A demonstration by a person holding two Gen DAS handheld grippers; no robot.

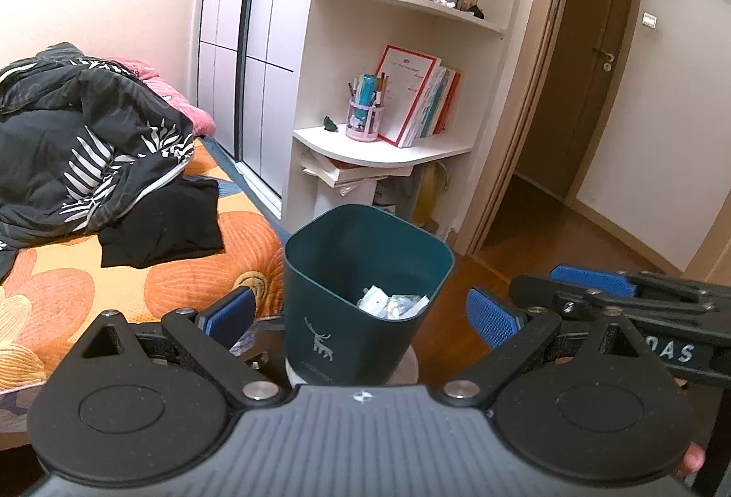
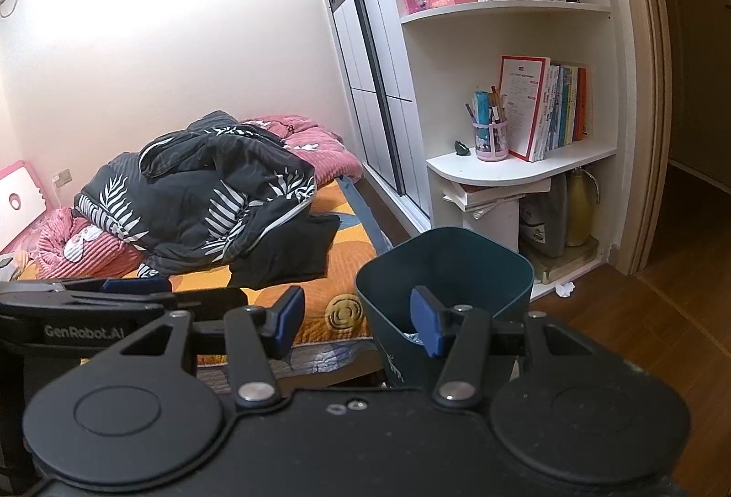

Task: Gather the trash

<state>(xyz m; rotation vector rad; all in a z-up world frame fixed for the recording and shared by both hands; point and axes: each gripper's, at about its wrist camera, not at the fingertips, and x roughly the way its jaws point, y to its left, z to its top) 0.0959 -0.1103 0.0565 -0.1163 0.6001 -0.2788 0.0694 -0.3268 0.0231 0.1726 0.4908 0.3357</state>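
Observation:
A dark teal trash bin with a deer print stands beside the bed, with white crumpled trash at its bottom. My left gripper is open, its blue pads wide apart just short of the bin and clear of its walls. My right gripper is open and holds nothing, and the bin sits just beyond its right finger. A crumpled white paper lies on the wooden floor by the shelf's foot. Each gripper shows at the edge of the other's view, the right gripper and the left gripper.
A bed with an orange flowered sheet, a black patterned quilt and black clothes lies to the left. White corner shelves with books and a pen holder stand behind the bin. An open doorway is at the right.

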